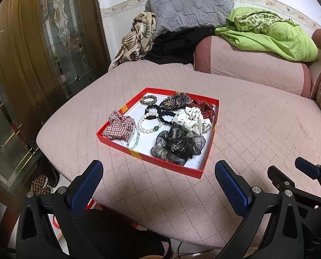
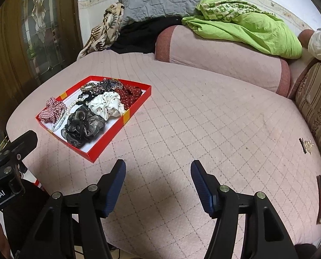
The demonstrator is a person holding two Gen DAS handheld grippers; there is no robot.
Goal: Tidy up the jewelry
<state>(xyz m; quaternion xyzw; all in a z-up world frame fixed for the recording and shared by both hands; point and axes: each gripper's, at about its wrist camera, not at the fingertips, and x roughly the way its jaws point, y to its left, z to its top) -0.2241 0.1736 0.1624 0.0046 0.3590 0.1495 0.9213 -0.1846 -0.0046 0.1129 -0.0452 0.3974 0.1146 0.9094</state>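
pretty much done: scrunchies and bracelets sit in the red tray [image 1: 125, 149], just a hair clip [image 2: 306, 145] left near the cushion's [image 2: 203, 118] right edge. left gripper [image 1: 158, 185] and right gripper [image 2: 158, 185] both wide, empty.

Looks like home living room to me. I see pink quilted sofa seat cover [image 2: 203, 116], pink cylindrical bolster with darker ends [image 1: 253, 64], grey quilted pillow [image 1: 190, 6] against white wall, crumpled lime-green blanket [image 2: 246, 30], leaf-patterned beige throw [image 1: 136, 36]. Brown wooden door with leaded glass panel [image 1: 59, 32] at left. Checkered slipper on floor [image 1: 39, 184]. Lived-in, domestic clutter everywhere.
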